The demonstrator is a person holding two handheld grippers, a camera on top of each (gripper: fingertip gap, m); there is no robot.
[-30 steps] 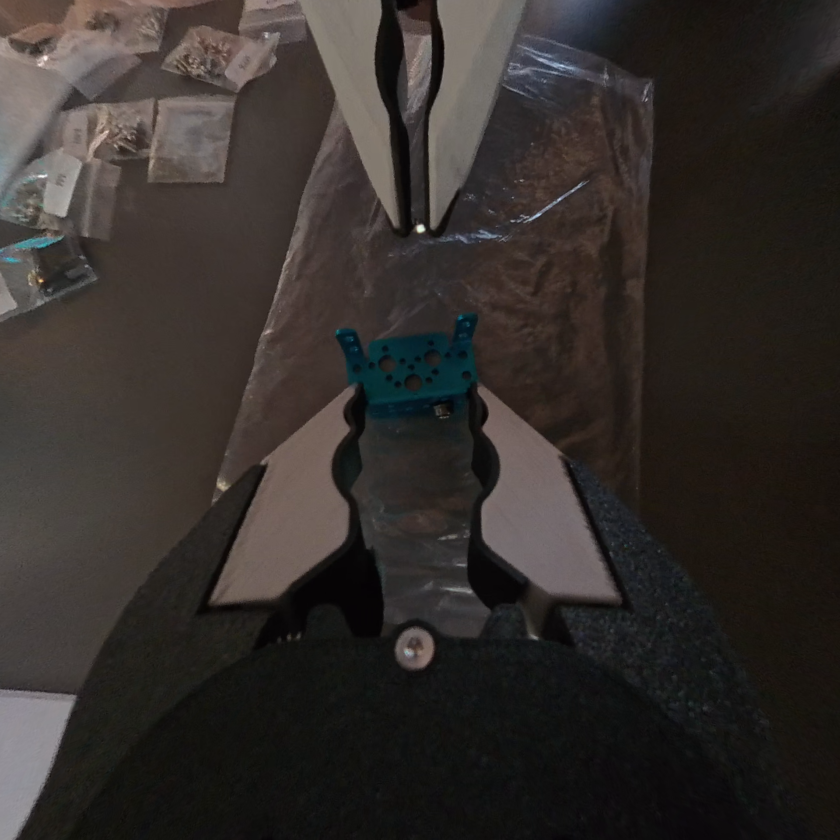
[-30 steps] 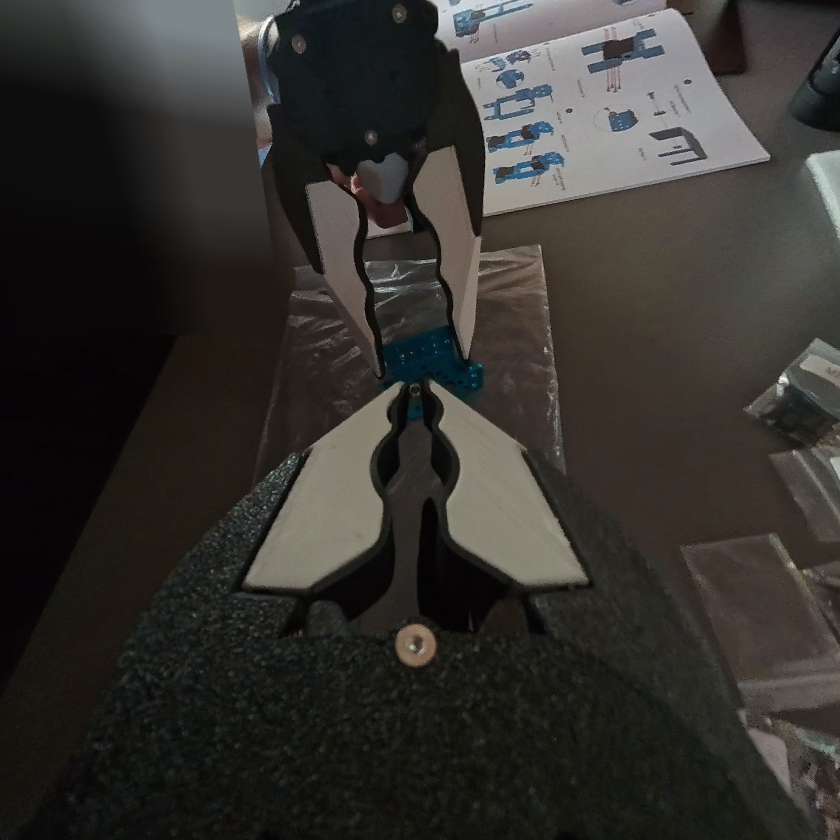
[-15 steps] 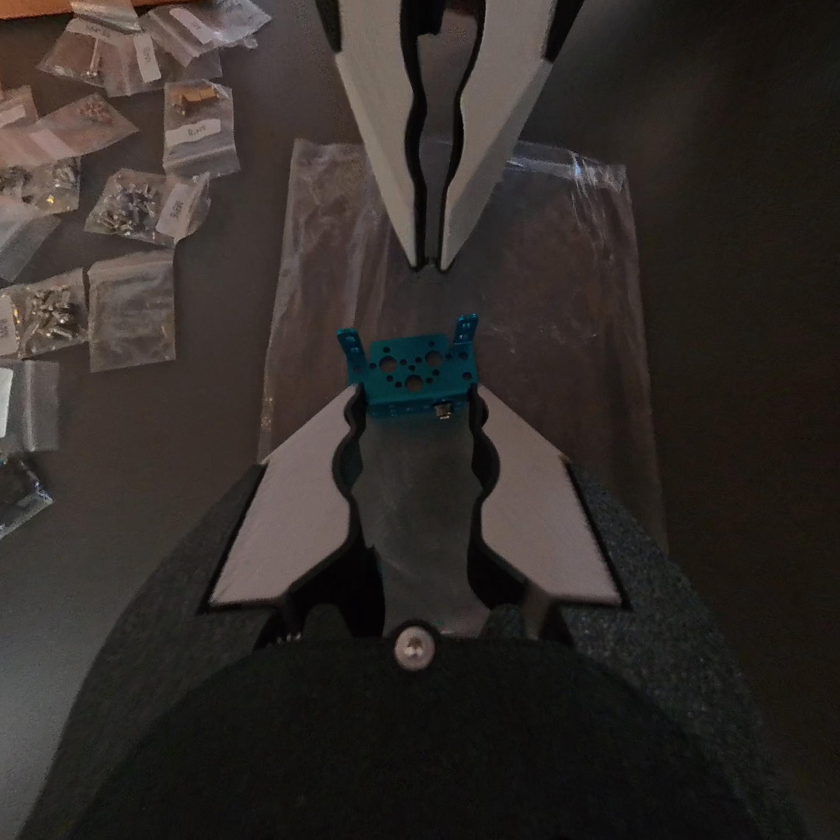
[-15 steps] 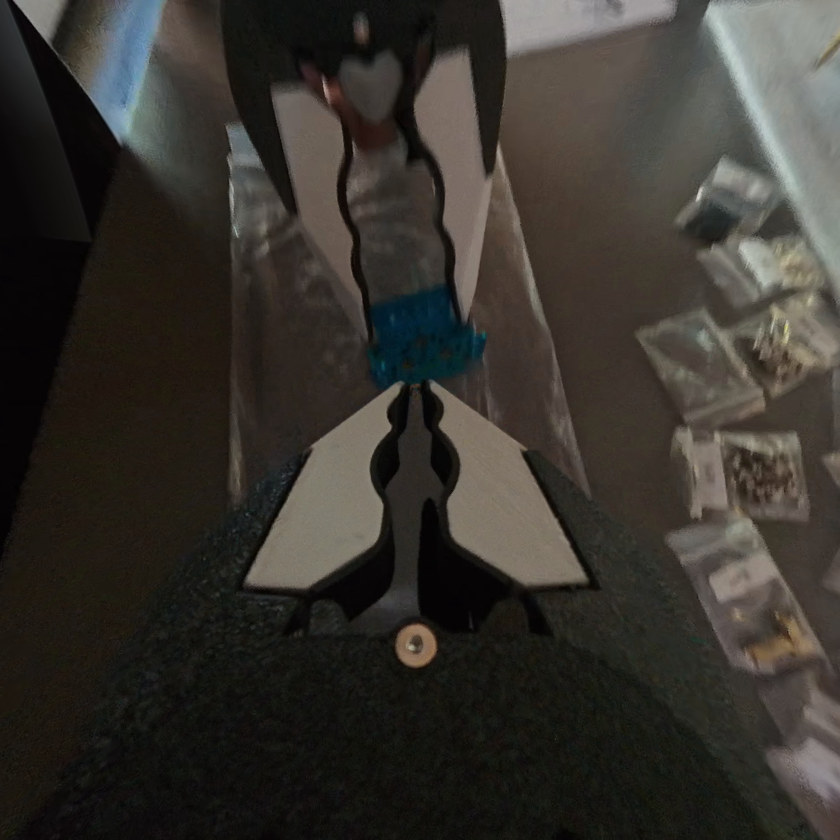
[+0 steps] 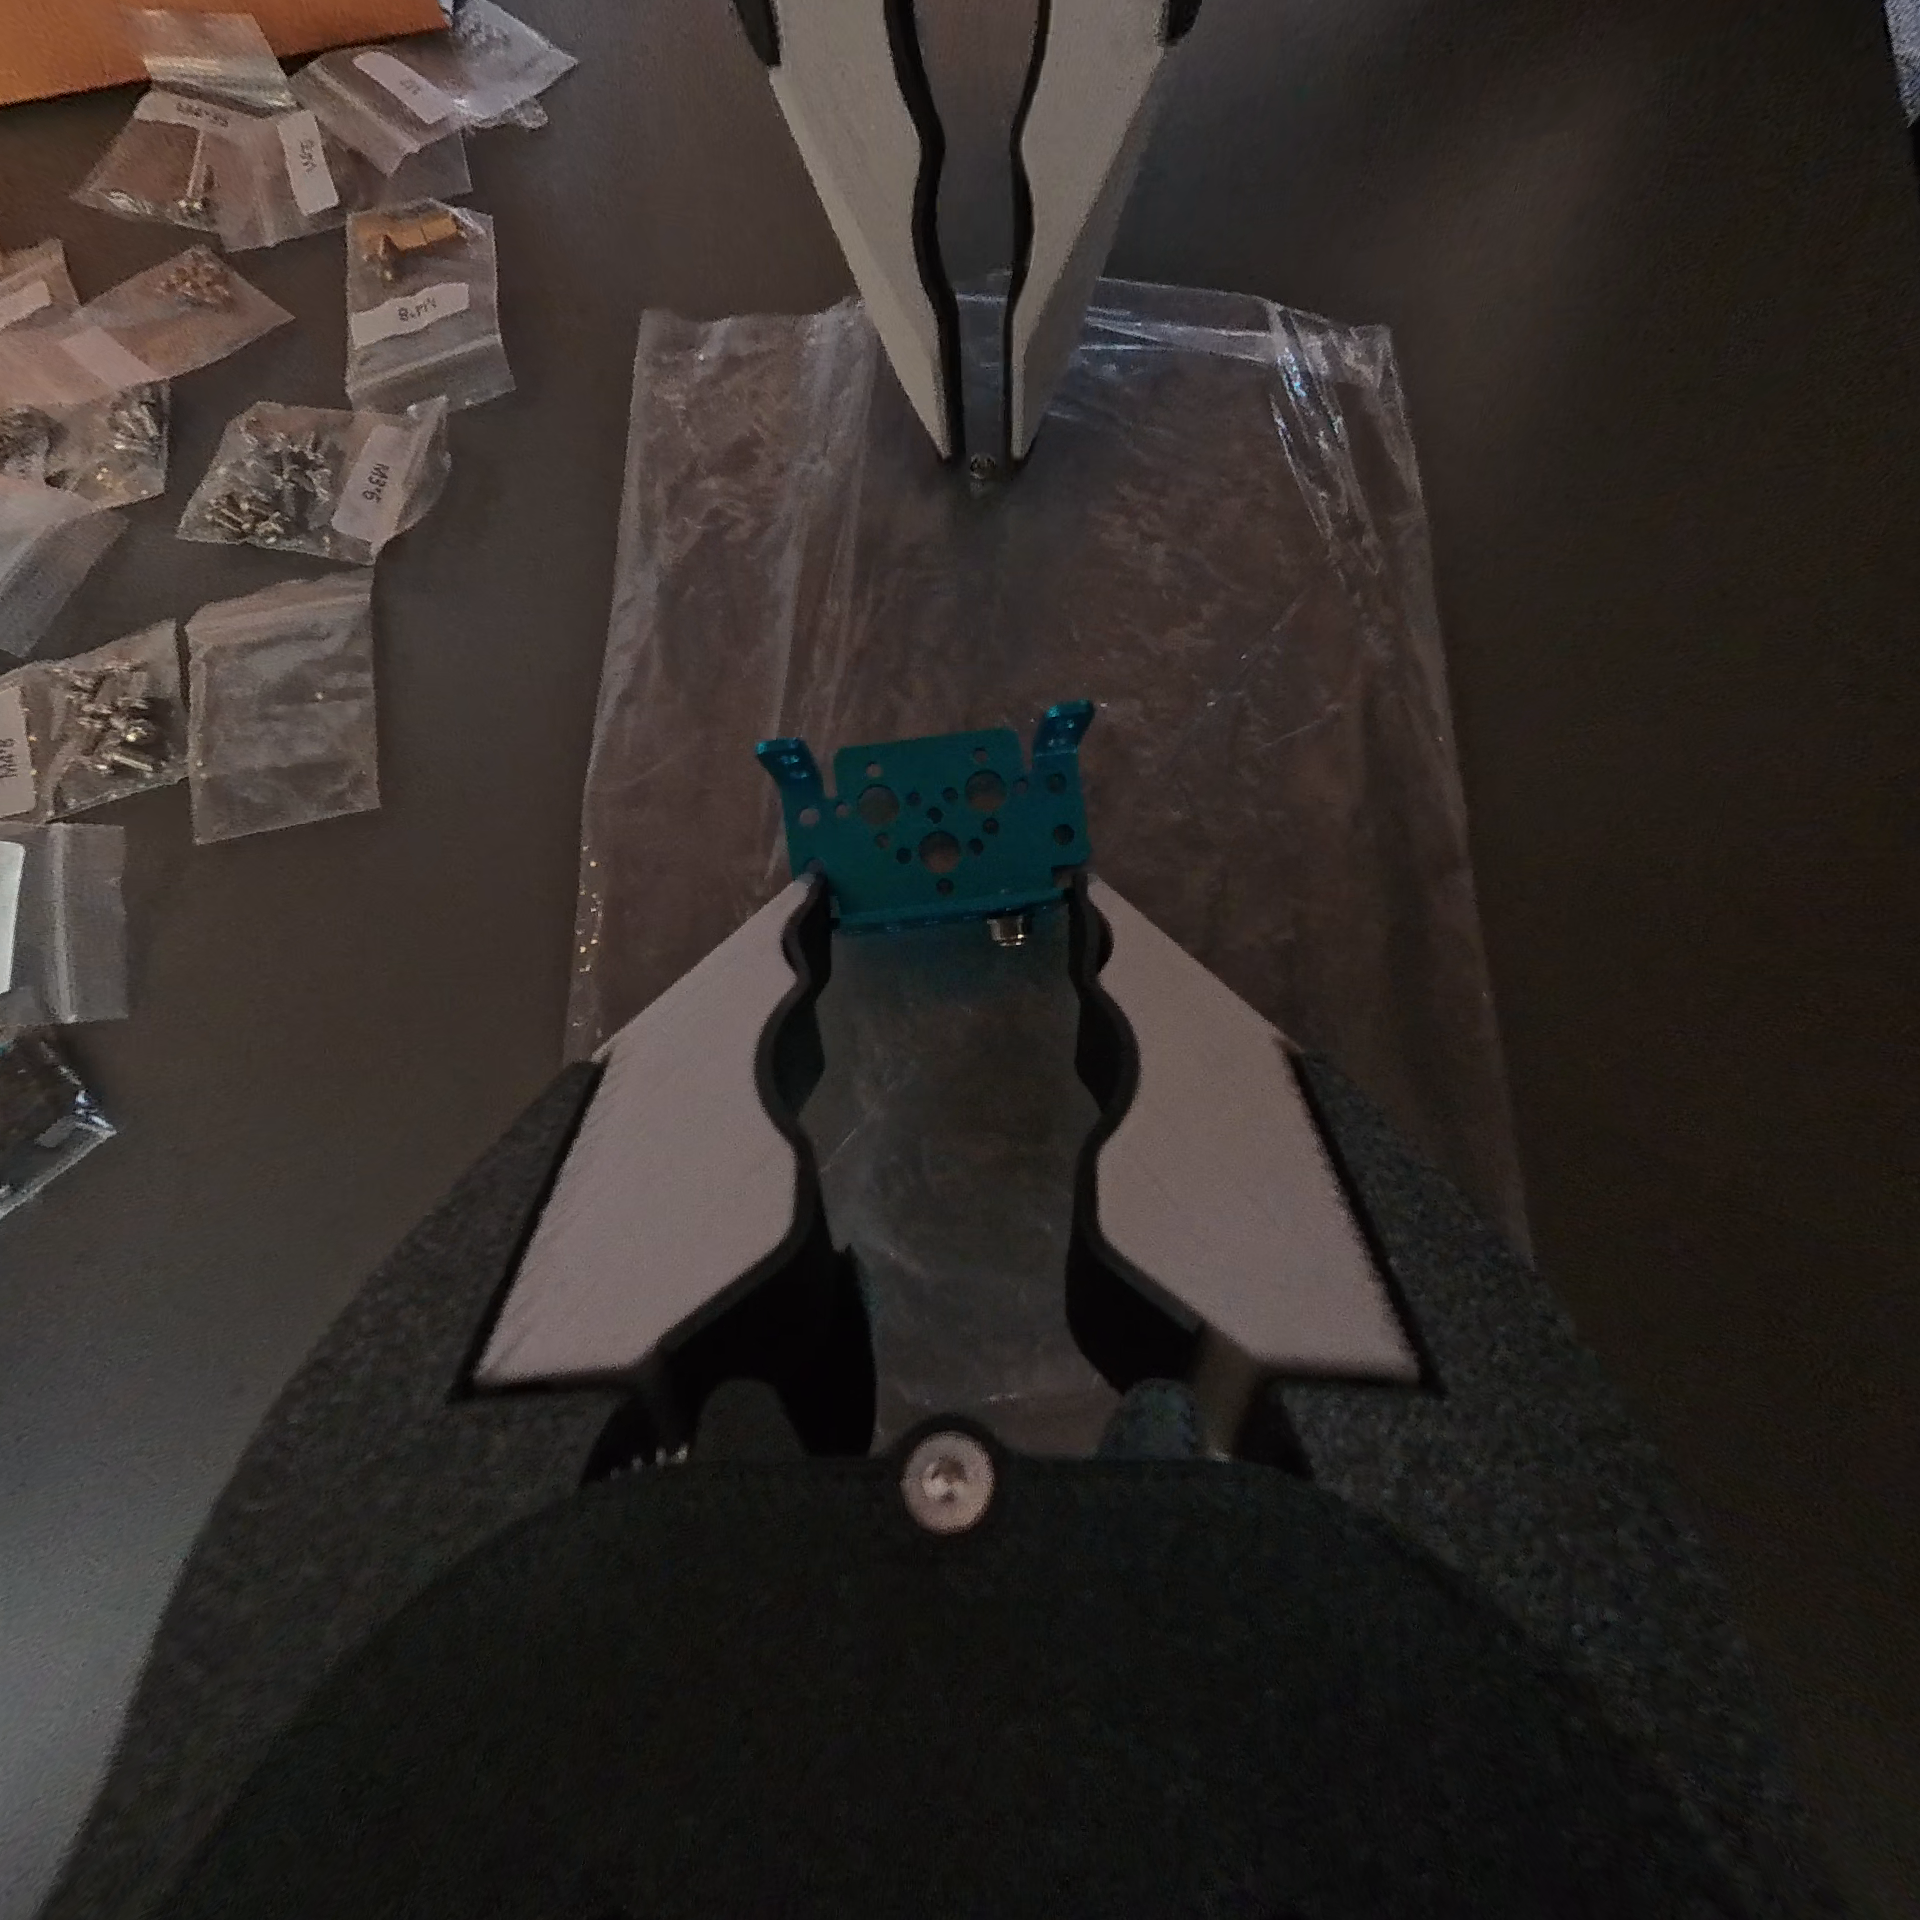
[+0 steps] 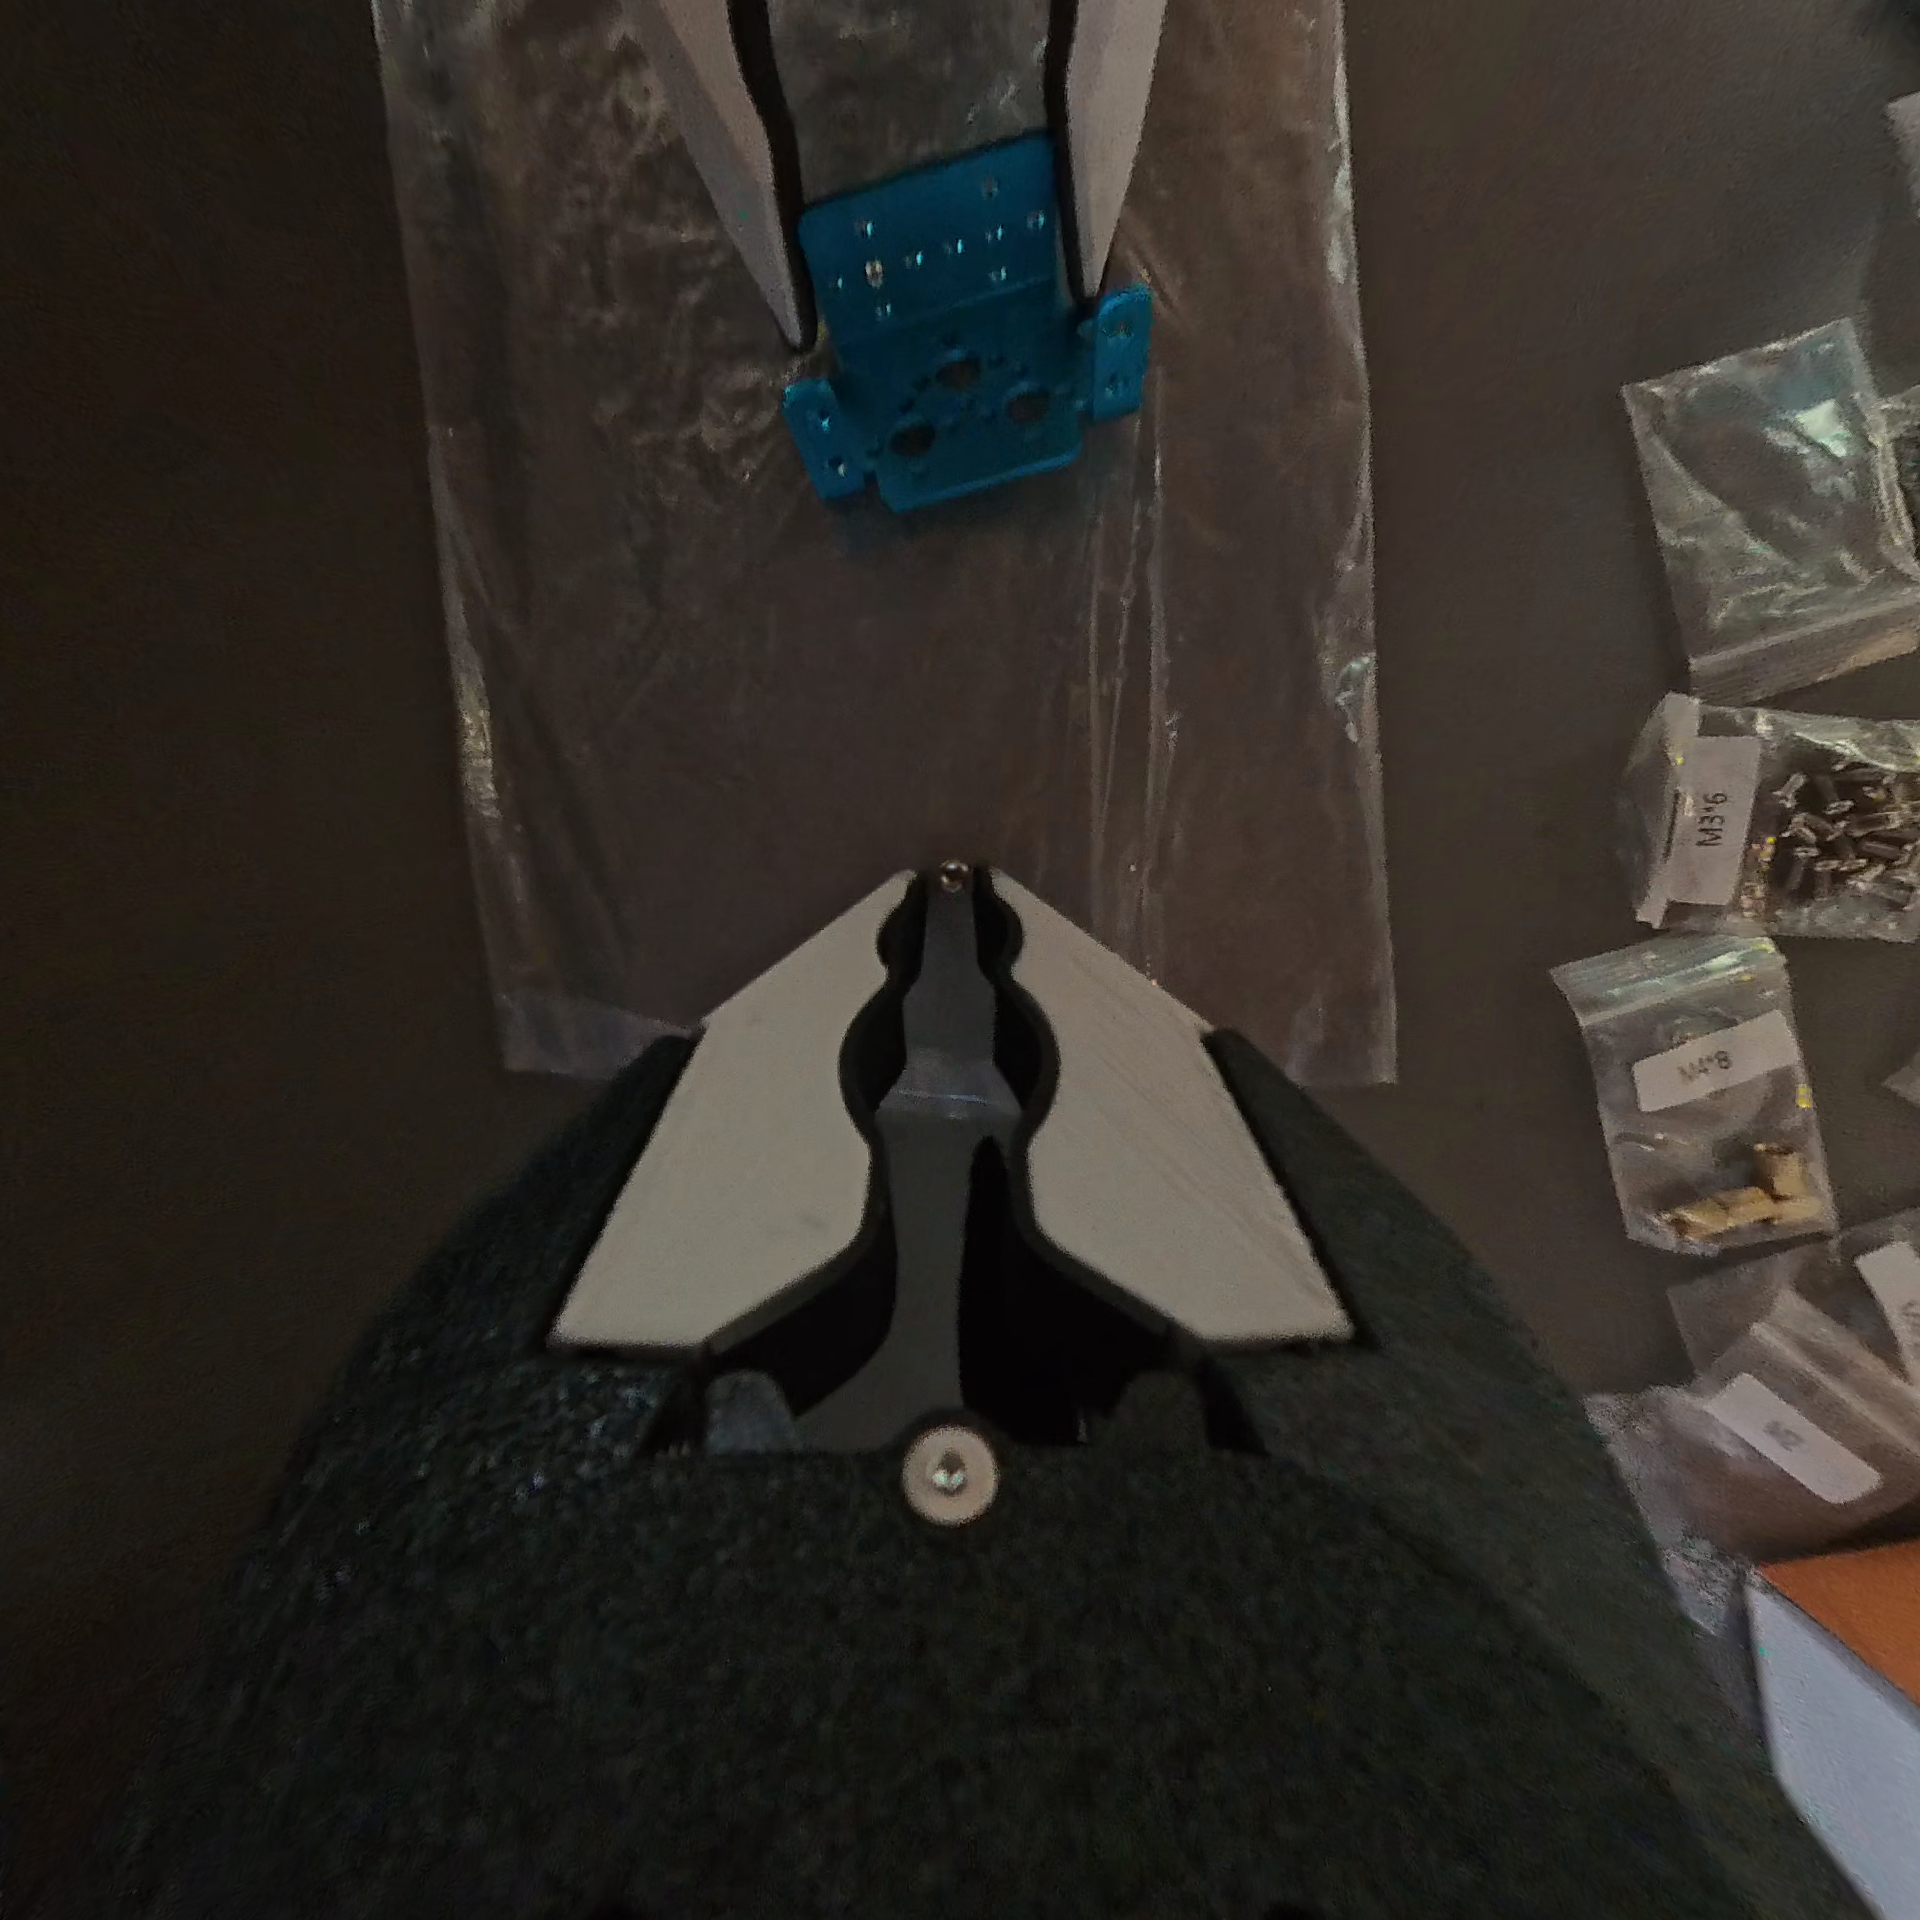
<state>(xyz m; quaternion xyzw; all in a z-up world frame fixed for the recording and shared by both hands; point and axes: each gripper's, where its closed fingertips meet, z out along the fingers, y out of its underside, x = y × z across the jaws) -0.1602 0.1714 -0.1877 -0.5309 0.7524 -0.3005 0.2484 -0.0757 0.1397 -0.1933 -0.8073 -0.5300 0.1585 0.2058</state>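
Observation:
My left gripper (image 5: 948, 896) is shut on a blue metal bracket (image 5: 940, 821) with several round holes, held over a clear plastic bag (image 5: 1195, 623) that lies flat on the dark table. A small screw head (image 5: 1004, 928) shows at the bracket's near edge. My right gripper (image 6: 949, 878) is shut on a small silver screw (image 6: 949, 879) pinched at its tips. It faces the left gripper (image 6: 940, 312) and the bracket (image 6: 956, 384) from across the bag (image 6: 831, 675), well apart. In the left wrist view the right gripper (image 5: 979, 457) points at me with the screw (image 5: 978, 467) at its tip.
Several small clear bags of screws and fittings (image 5: 312, 478) lie left of the plastic bag in the left wrist view, and on the right (image 6: 1787, 821) in the right wrist view. An orange-brown sheet (image 5: 125, 42) is at the far left corner. A white box corner (image 6: 1860, 1714) sits low right. Tip to tip, the grippers are about 10 cm apart.
My right gripper has drawn back from the bracket with the screw in its tips, widening the gap. Both views have tilted down toward the table. The left gripper still holds the bracket.

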